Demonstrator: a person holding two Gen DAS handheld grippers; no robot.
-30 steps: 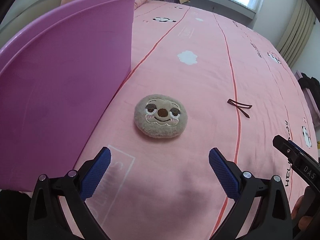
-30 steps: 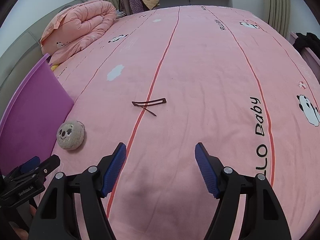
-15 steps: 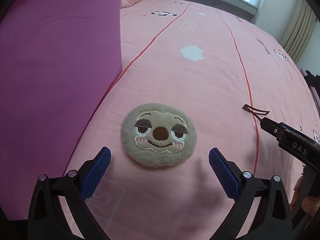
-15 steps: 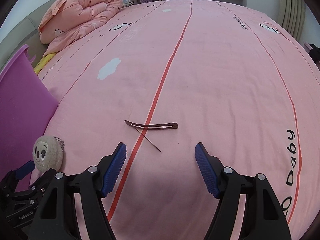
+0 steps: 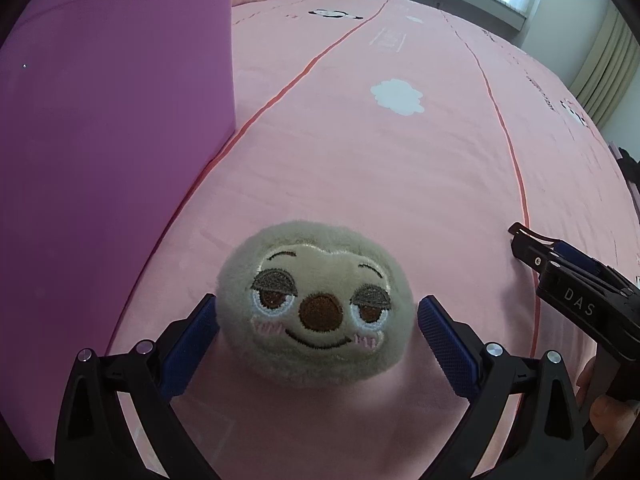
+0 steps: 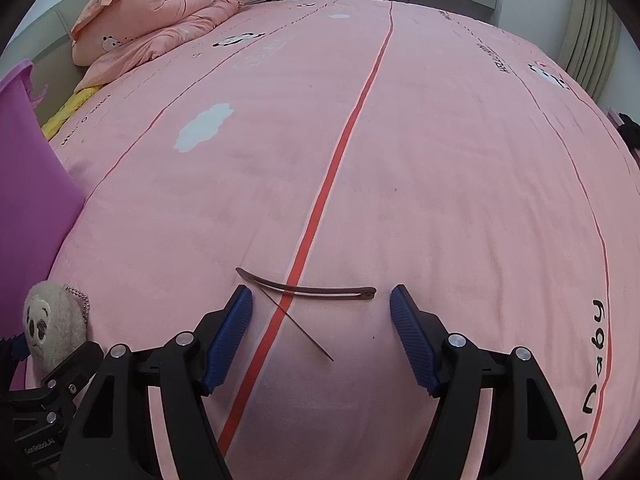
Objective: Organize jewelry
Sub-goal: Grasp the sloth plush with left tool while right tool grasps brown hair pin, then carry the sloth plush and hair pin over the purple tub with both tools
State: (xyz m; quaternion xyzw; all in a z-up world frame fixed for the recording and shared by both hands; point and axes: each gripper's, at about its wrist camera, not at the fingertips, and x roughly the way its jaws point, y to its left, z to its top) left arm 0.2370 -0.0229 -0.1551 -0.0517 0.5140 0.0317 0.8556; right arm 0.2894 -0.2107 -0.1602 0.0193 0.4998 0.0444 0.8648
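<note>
Left wrist view. The left gripper (image 5: 318, 330) is spread wide, its blue pads (image 5: 192, 342) flanking a round plush sloth charm (image 5: 316, 304) that lies face up on the pink bedsheet (image 5: 360, 152). The left pad appears to touch the plush; the right pad stands just beside it with a narrow gap, so nothing is clamped. A purple bin (image 5: 112, 140) rises along the left, its wall near the charm. At the right edge the right gripper (image 5: 560, 268) enters, its tip low over a red stripe (image 5: 516, 168) of the sheet.

Right wrist view. The right gripper (image 6: 320, 336) has its jaws apart and holds nothing. A brown hair clip (image 6: 308, 290), sprung open with a thin prong angled toward the camera, lies on the bedsheet (image 6: 440, 160) across a red stripe (image 6: 344, 148), just ahead of and between the fingertips, touching neither. The plush charm (image 6: 52, 326), with a bead chain (image 6: 82, 304) at its top, sits at lower left beside the purple bin (image 6: 28, 168). A folded pink quilt (image 6: 160, 12) lies at the far left of the bed.
</note>
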